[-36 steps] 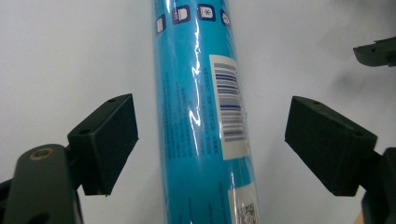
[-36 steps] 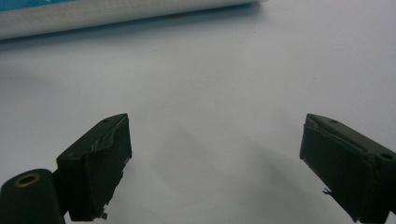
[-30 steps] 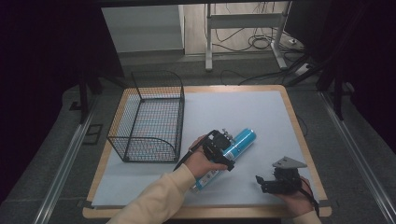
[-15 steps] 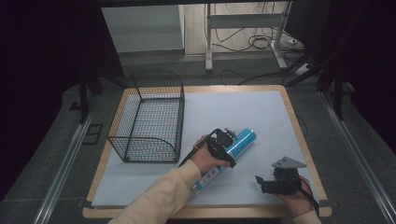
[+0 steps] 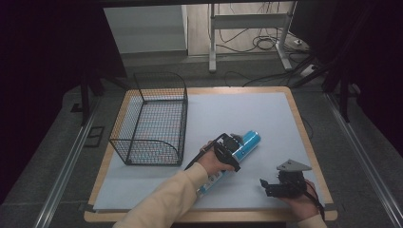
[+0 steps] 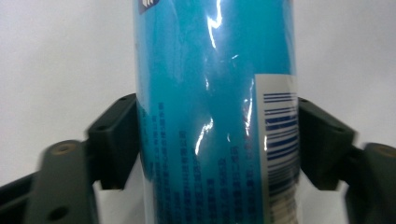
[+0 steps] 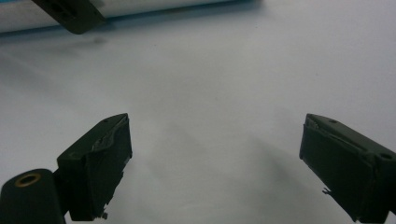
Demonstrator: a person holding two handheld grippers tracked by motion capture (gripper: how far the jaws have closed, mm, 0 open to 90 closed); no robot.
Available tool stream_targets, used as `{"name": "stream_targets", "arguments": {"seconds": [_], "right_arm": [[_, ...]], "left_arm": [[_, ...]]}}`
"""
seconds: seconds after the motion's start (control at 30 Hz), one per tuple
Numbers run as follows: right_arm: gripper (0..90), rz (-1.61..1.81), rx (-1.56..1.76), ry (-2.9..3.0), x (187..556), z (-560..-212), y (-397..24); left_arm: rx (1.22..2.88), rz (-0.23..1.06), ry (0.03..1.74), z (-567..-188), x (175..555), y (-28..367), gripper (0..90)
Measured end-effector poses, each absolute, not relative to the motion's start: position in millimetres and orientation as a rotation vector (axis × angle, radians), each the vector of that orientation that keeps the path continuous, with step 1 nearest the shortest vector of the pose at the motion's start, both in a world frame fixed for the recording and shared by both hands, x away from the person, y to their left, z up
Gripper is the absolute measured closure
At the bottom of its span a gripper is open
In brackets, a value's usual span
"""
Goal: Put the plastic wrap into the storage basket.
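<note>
Two grippers work over a white-covered table (image 5: 266, 114), and a single item is in play. Nearest the person, the right gripper (image 5: 272, 185) rests low at the table's near right corner, its jaws standing wide apart with nothing between them; in the right gripper view (image 7: 212, 163) bare white surface lies between the two black pads. A little farther in, the left gripper (image 5: 232, 148) sits on the middle of a blue cylindrical canister (image 5: 240, 151), which lies on its side near the table's centre, aligned diagonally with its cap end pointing away to the right. The jaws have just been closing, and the left gripper view (image 6: 217, 140) shows both pads pressed against opposite flanks of the canister (image 6: 215, 107), beside its barcode label (image 6: 280, 135). Farther off, at the left, stands a black wire basket (image 5: 154, 121), empty and well apart from the canister.

Judged from this layout, the grasp is made and little else: the canister seems not yet lifted from the surface. The likely remaining work is lifting, carrying leftward and away, and setting the canister down inside the basket. The right gripper has no apparent part so far.
</note>
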State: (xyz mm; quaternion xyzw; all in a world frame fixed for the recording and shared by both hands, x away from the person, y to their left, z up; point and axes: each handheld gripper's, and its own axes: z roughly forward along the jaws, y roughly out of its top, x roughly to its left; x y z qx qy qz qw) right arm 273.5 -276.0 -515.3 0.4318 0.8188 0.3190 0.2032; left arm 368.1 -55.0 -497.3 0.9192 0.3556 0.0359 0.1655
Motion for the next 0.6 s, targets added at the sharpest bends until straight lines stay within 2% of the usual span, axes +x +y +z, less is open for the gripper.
{"name": "stream_targets", "arguments": {"seconds": [0.37,0.53,0.6], "right_arm": [[9.7,0.889,1.207,2.284,273.6,-515.4,-276.1],[9.7,0.891,1.207,2.284,273.4,-515.2,-275.8],[9.7,0.892,1.205,2.284,273.7,-515.3,-276.3]], "left_arm": [[2.608,0.006,1.072,-497.3,375.8,-53.8,31.2],[2.629,0.028,1.061,-495.5,374.9,-55.7,31.3],[2.645,-0.009,1.031,-492.8,374.4,-55.1,31.4]]}}
